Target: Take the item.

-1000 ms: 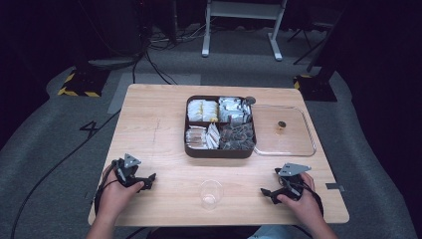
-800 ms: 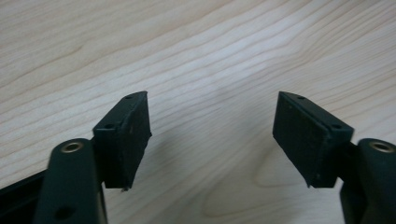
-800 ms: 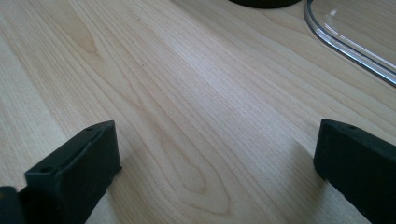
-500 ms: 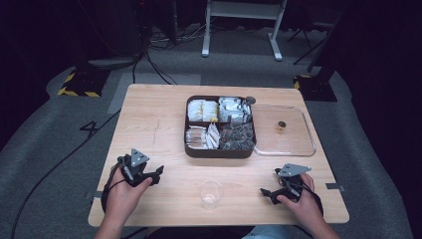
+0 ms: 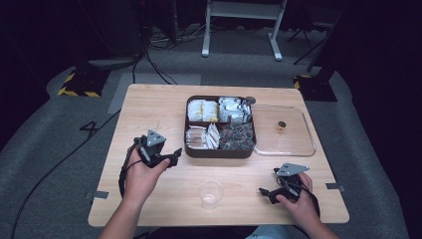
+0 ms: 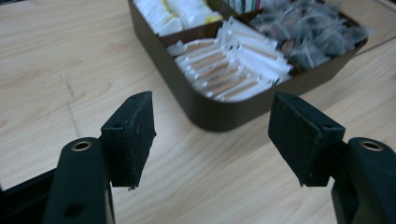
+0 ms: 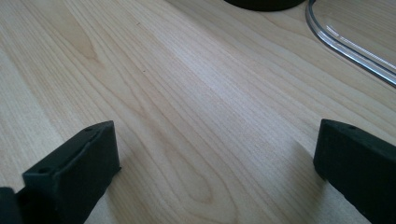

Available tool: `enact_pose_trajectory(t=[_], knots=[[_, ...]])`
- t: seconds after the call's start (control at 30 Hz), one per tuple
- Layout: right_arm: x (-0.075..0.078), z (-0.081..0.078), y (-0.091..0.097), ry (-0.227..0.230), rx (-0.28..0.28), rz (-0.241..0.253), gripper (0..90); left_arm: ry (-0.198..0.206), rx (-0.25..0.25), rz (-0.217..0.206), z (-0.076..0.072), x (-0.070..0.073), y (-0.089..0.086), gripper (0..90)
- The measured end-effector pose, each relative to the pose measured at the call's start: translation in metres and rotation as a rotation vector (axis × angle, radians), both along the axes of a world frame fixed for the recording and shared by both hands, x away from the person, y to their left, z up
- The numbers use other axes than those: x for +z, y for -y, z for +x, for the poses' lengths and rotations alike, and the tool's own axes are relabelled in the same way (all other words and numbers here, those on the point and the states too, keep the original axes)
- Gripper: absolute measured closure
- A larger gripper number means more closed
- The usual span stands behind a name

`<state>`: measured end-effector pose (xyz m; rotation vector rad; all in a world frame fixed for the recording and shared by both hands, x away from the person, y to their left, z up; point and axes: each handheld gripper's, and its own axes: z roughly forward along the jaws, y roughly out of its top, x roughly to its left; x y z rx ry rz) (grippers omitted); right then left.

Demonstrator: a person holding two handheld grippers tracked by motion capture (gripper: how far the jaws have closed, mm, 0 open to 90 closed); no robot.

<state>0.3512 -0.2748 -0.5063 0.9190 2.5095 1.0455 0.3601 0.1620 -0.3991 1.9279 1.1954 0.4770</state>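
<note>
The left gripper (image 5: pixel 171 159) is held above the table (image 5: pixel 149 107), pointed toward the near left corner of the brown compartment tray (image 5: pixel 219 152). Its jaws have just been closing but stand spread apart, with nothing between them; in the left gripper view (image 6: pixel 212 140) only bare tabletop lies in the gap. Just ahead of those jaws is the tray's near corner. The compartment closest to this gripper holds white-and-tan paper sachets (image 6: pixel 229 70), packed in a row. Beyond them, to the far left of the tool, is a compartment of white-and-yellow packets (image 6: pixel 180 11); to the far right, one of dark clear-wrapped packets (image 6: pixel 308 32).

The right gripper (image 5: pixel 266 191) rests low at the table's near right edge, jaws spread wide with nothing between them; the right gripper view (image 7: pixel 217 154) shows plain wood grain in the gap. To this gripper's left, near it, stands a clear plastic cup (image 5: pixel 210 193), upright. Farther ahead lies a transparent lid (image 5: pixel 298 144), flat on the table, touching the tray's right side, with a small dark knob (image 5: pixel 281 124) on it. Its curved rim (image 7: pixel 350 42) appears at the far right ahead of the right jaws.
</note>
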Motion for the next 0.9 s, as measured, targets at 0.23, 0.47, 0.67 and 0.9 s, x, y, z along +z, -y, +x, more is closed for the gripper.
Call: enact_pose_trajectory(t=[0.23,0.47,0.67,0.9], knots=[[0.0,0.004,0.0,0.0,0.035,-0.001,0.2,-0.012,-0.023,-0.047,0.033,0.008,0.018,34.1],[0.0,0.004,-0.001,0.0,0.031,-0.001,0.2,0.033,-0.01,-0.022,0.054,0.019,0.031,33.0],[0.0,0.004,-0.001,0.0,0.029,0.0,0.2,0.06,-0.012,-0.008,0.075,0.029,0.041,33.0],[0.0,0.004,-0.001,0.0,0.028,-0.001,0.2,0.082,-0.011,0.02,0.106,0.034,0.05,33.1]])
